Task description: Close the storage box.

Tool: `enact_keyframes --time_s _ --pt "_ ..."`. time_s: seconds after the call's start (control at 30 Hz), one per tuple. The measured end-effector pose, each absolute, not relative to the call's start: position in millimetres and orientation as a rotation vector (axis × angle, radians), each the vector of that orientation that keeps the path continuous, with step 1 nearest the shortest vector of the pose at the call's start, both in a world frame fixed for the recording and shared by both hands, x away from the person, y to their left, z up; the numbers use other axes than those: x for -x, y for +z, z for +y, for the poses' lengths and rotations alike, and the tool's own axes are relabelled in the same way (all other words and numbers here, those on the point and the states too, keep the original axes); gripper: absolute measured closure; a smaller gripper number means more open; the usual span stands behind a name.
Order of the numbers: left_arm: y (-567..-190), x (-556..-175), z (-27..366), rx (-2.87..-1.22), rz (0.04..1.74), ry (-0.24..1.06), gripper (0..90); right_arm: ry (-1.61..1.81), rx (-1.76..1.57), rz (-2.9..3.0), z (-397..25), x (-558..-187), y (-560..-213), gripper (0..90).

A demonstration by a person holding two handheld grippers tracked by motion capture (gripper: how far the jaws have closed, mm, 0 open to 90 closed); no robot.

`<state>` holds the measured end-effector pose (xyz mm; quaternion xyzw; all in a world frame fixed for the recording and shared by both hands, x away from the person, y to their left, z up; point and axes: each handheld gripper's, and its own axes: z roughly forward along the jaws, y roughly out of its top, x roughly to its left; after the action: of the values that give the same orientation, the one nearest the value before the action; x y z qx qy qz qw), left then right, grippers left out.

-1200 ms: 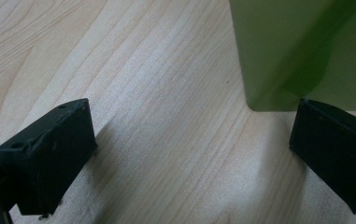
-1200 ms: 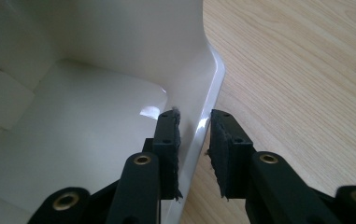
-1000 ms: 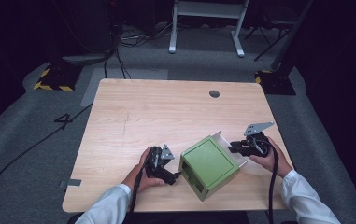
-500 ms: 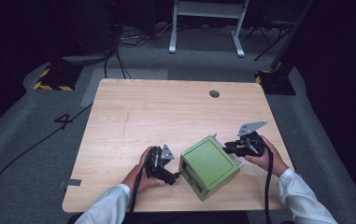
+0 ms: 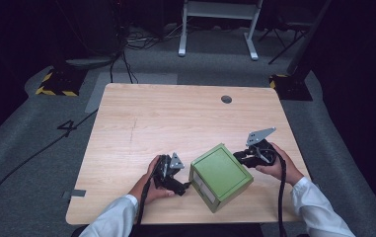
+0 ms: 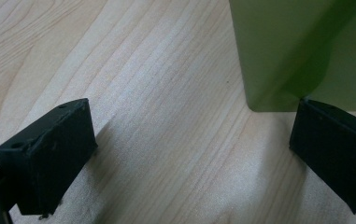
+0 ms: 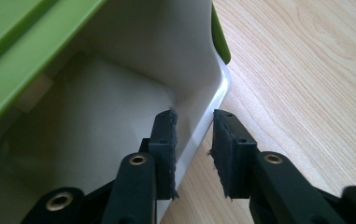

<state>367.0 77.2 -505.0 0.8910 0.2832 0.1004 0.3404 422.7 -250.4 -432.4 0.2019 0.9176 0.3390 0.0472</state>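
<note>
Straddling green box (image 5: 221,176) flap: right tool (image 7: 193,140)

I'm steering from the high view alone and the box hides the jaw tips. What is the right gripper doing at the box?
Observer: The right gripper straddles the box's white flap, one jaw inside, one outside.
Operator: Clamped?
Observer: Not quite; a slim gap shows beside the flap.
Operator: And the left one?
Observer: The left gripper is wide open on the table, one jaw touching the box's corner.
</note>
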Motion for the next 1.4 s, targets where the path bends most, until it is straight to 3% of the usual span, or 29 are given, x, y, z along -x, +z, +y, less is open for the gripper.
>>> enact_keyframes --time_s 0.37,0.9,1.1,1.4 --pt "-505 -364 98 -2.322 0.727 0.255 0.5 1.076 -0.630 2.737 -259 -424 -426 59.7" --pt "-505 -357 147 -2.314 0.757 0.266 0.7 0.928 -0.631 2.505 -273 -417 -408 28.0" --pt "-505 -352 163 -2.306 0.790 0.280 0.8 0.912 -0.678 2.467 -283 -412 -409 22.8" --pt "-505 -346 185 -2.281 0.867 0.308 1.1 0.918 -0.741 2.414 -306 -404 -410 21.8"
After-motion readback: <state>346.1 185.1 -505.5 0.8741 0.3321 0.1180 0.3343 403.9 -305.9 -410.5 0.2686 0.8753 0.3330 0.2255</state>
